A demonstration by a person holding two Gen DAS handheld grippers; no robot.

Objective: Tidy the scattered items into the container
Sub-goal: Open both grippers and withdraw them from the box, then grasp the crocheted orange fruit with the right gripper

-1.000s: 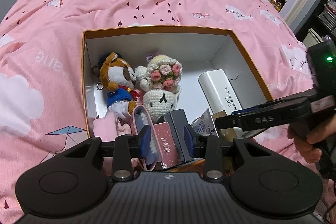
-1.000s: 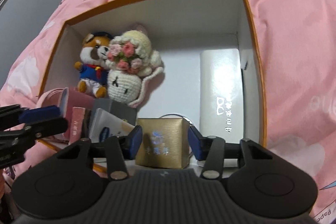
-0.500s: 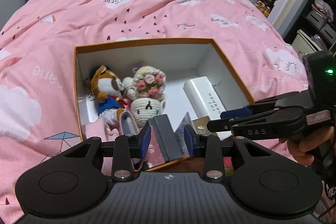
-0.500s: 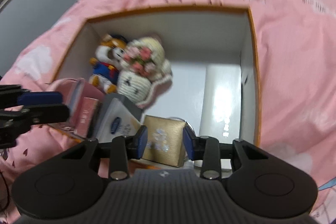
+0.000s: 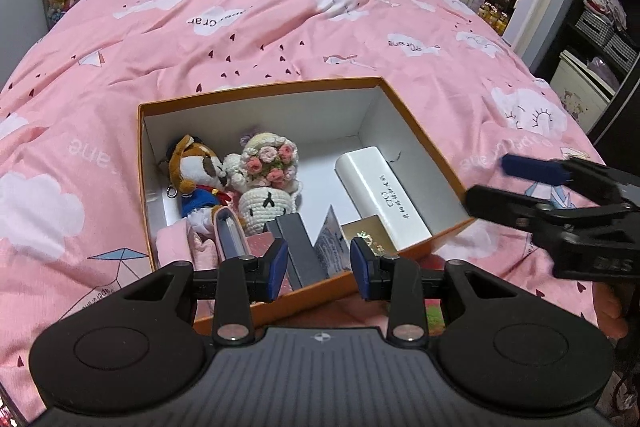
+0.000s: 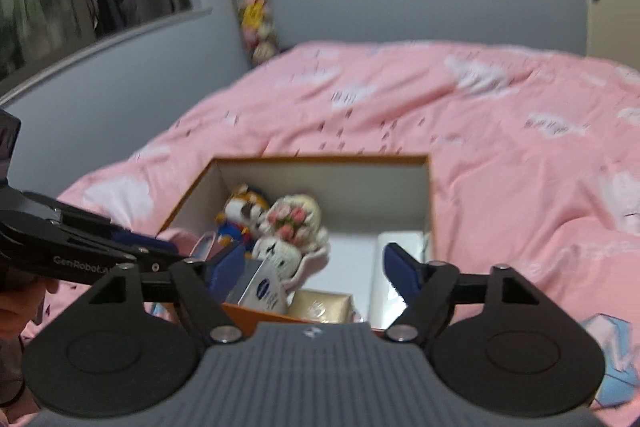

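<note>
On the pink cloud-print duvet [image 5: 248, 39] sits an orange-rimmed cardboard box [image 5: 256, 91], white inside and open at the top; its near wall is partly covered by both grippers in their own views.

Contents, largest first: a white oblong case [image 5: 382, 193] lies along the right wall, its print too small to read. A crocheted bunny with a rose crown [image 5: 269, 183] and a fox plush in blue [image 5: 198, 179] lie touching near the left wall. A pink pouch [image 5: 230, 237], a dark grey box [image 5: 298, 247], a white sachet [image 5: 332, 247] and a gold box [image 5: 366, 233] crowd the near end; how they rest on one another cannot be made out, and their lower parts are hidden behind the rim and fingers.

The left gripper [image 5: 318, 269] hovers over the near rim, jaws partly apart, the grey box seen between the pads; whether they press on it cannot be told from either view.

The right gripper [image 6: 316, 269] has just been opening; its jaws stand wide with nothing held, the gold box [image 6: 322, 309] lying free in the box below. That view is motion-blurred. From the left wrist camera the right gripper [image 5: 504, 183] shows side-on at the frame edge, cut off, a hand [image 5: 608, 311] partly visible beneath.
</note>
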